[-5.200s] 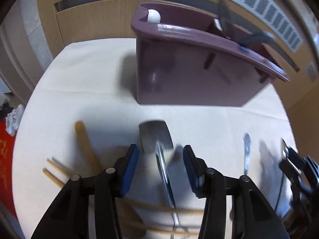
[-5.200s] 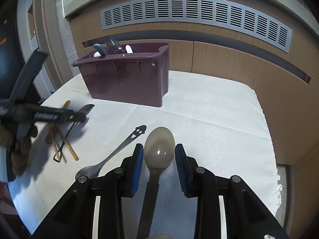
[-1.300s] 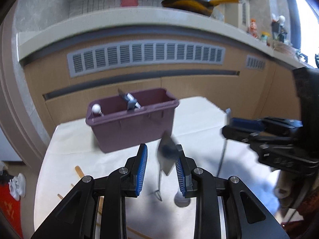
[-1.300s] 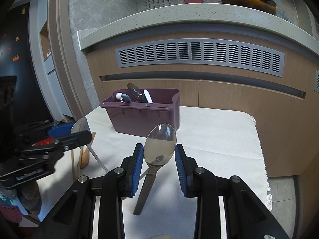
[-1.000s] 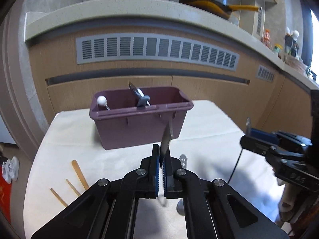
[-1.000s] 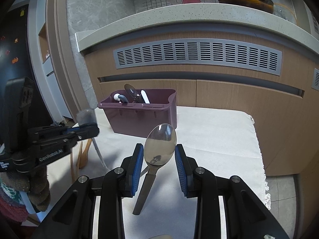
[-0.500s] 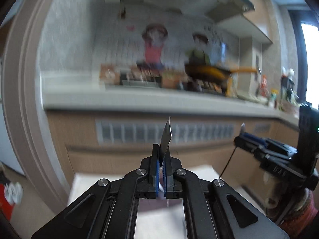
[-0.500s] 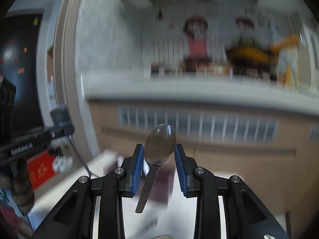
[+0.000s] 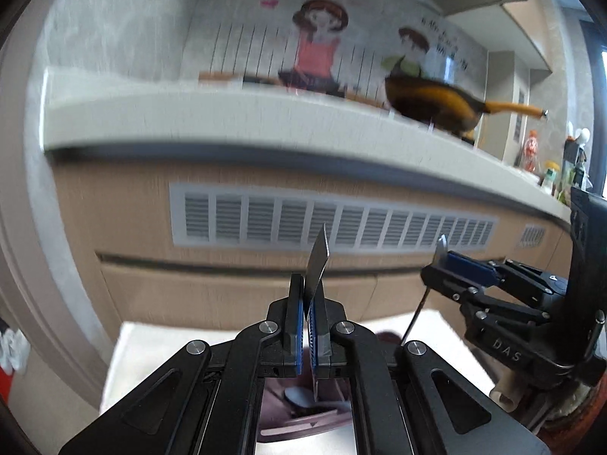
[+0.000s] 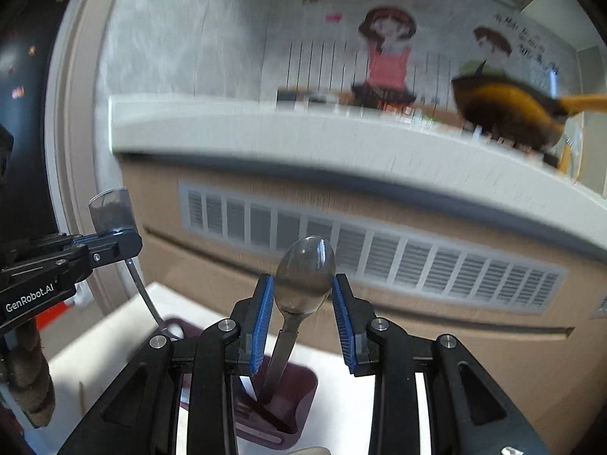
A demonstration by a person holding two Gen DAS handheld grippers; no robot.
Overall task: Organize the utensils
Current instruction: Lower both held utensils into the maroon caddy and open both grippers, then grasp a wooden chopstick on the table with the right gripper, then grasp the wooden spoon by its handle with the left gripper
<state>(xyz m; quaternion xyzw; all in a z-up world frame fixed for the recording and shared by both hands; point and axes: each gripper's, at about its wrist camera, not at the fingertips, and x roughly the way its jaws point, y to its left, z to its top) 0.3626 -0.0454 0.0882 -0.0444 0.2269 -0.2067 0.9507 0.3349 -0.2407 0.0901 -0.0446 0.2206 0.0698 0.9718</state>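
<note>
My left gripper (image 9: pixel 308 305) is shut on a flat steel spatula-headed utensil (image 9: pixel 318 261), head up and seen edge-on. Its handle hangs down over the purple utensil bin (image 9: pixel 303 413), partly hidden behind the gripper body. My right gripper (image 10: pixel 302 288) is shut on a steel spoon (image 10: pixel 304 275), bowl up, handle (image 10: pixel 279 360) reaching down into the same purple bin (image 10: pixel 292 394). The right gripper (image 9: pixel 442 261) also shows in the left wrist view. The left gripper (image 10: pixel 114 233) shows in the right wrist view with its utensil head (image 10: pixel 110 208).
The bin stands on a white cloth-covered table (image 10: pixel 114 330). Behind is a wooden cabinet front with a vent grille (image 9: pixel 334 223) and a pale counter (image 9: pixel 227 117) carrying a yellow pan (image 9: pixel 432 106). Other utensils lie inside the bin (image 9: pixel 299 396).
Both grippers have tilted down slightly; the table and purple bin are back in view beneath them. Each still holds its utensil head up, handles now over the bin.
</note>
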